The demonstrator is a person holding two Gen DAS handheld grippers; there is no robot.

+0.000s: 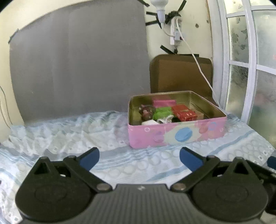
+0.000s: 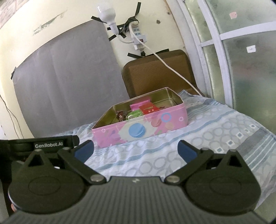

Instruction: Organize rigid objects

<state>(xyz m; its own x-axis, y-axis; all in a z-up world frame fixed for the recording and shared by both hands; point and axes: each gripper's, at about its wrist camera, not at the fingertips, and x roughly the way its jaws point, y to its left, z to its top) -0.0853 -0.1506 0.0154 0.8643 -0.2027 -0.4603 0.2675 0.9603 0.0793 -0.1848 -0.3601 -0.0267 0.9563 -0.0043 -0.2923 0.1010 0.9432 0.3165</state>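
1. A pink tin box (image 1: pixel 177 136), open at the top with no lid on it, sat on a bed covered by a pale blue and white patterned sheet (image 1: pixel 138 165). Its painted side showed a blue round shape and smaller circles.
2. Inside the tin lay several small items packed close together: a red box (image 1: pixel 184 112), a green piece (image 1: pixel 162 112), a pink packet (image 1: pixel 163 103), a dark roundish item (image 1: pixel 146 111) and something white (image 1: pixel 150 122) near the front wall. Blur made the dark and white items hard to identify.
3. The left gripper (image 1: pixel 139 156) hovered low over the sheet, level, pointing at the tin's near wall. Its blue-tipped fingers (image 1: pixel 89 157) were spread wide with nothing between them.
4. The right gripper (image 2: pixel 136 150) was held the same way, also aimed at the tin (image 2: pixel 139 127) from slightly to the right. Its fingers (image 2: pixel 187 151) were likewise parted and empty.
5. In the right wrist view, part of the other gripper's black body, with a white printed label, showed at the left edge.
6. Behind the tin stood a brown cushioned headboard (image 1: pixel 181 74), partly hidden by the tin.
7. A grey sheet (image 1: pixel 77 69) was taped to the cream wall.
8. A white bulb (image 2: pixel 108 15) and a power strip (image 2: pixel 138 37) were fixed to the wall with black tape; a white cable (image 2: pixel 172 70) ran down past the headboard.
9. A white-framed frosted window (image 2: pixel 241 60) filled the right side, its top cut off.
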